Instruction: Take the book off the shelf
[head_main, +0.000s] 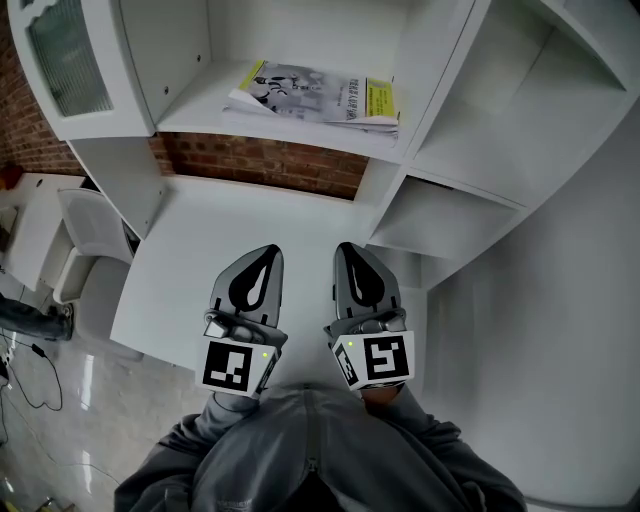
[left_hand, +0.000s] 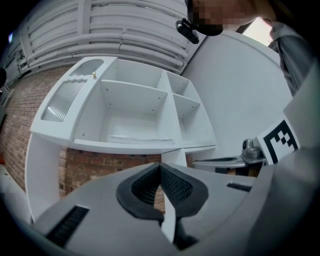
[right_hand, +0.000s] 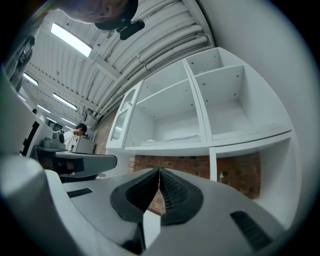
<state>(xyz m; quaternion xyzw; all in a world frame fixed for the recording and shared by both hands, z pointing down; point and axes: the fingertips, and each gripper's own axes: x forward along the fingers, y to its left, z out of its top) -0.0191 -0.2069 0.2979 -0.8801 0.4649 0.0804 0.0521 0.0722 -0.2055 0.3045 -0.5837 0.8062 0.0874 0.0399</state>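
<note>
A book with a black-and-white cover and a yellow strip lies flat in the wide compartment of the white shelf unit. In the gripper views it shows only as a thin pale slab, the book and the book. My left gripper and right gripper hover side by side over the white desk, well short of the shelf. Both are shut with nothing between the jaws. The left gripper and the right gripper point up toward the shelf.
A cabinet door with ribbed glass stands left of the book's compartment. Bare compartments lie to its right. A brick wall shows under the shelf. A white chair stands left of the desk. A person stands far off.
</note>
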